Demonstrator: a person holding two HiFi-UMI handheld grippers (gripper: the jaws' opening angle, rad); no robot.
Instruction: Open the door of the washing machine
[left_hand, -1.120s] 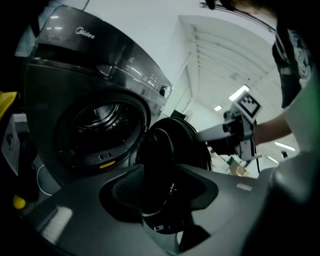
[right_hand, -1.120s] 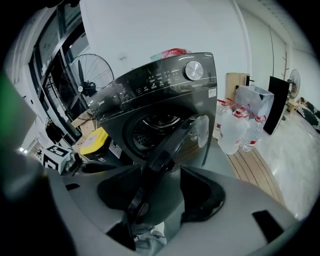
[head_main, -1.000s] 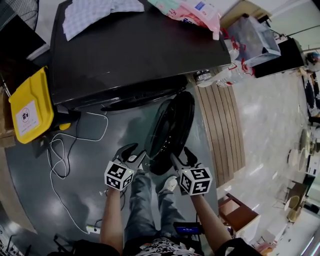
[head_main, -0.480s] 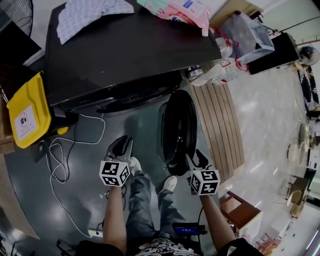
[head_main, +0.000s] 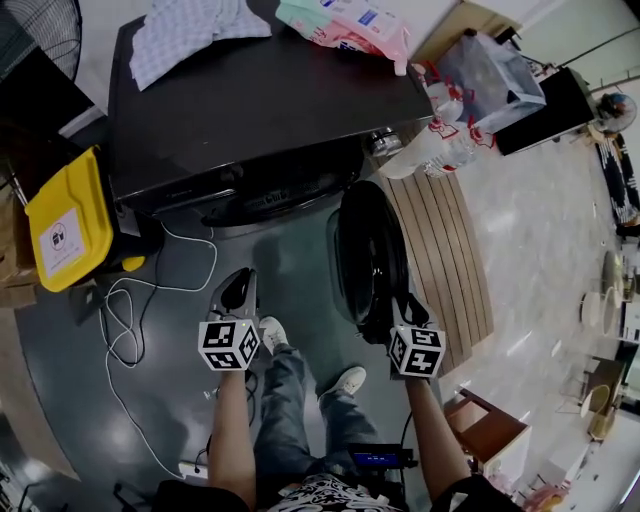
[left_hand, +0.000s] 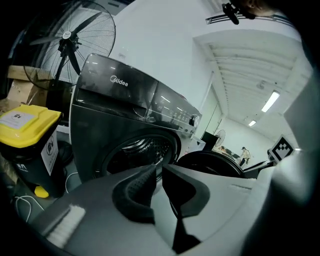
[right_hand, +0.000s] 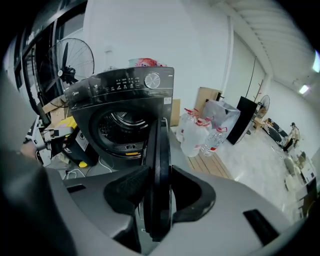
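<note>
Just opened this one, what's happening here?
A person is opening the dark grey front-loading washing machine. Its round black door already stands swung wide. The right claw is closing on the door's rim, which sits between its jaws. The left claw hangs in front, empty, its jaws closing, nearly together.

A smooth grey floor carries a black front-loading washing machine, with a yellow-lidded black bin just beside it on one side and a slatted wooden platform on the other. A loose white cable snakes across the floor near the bin — and the person's white shoes stand in front of the machine.
</note>
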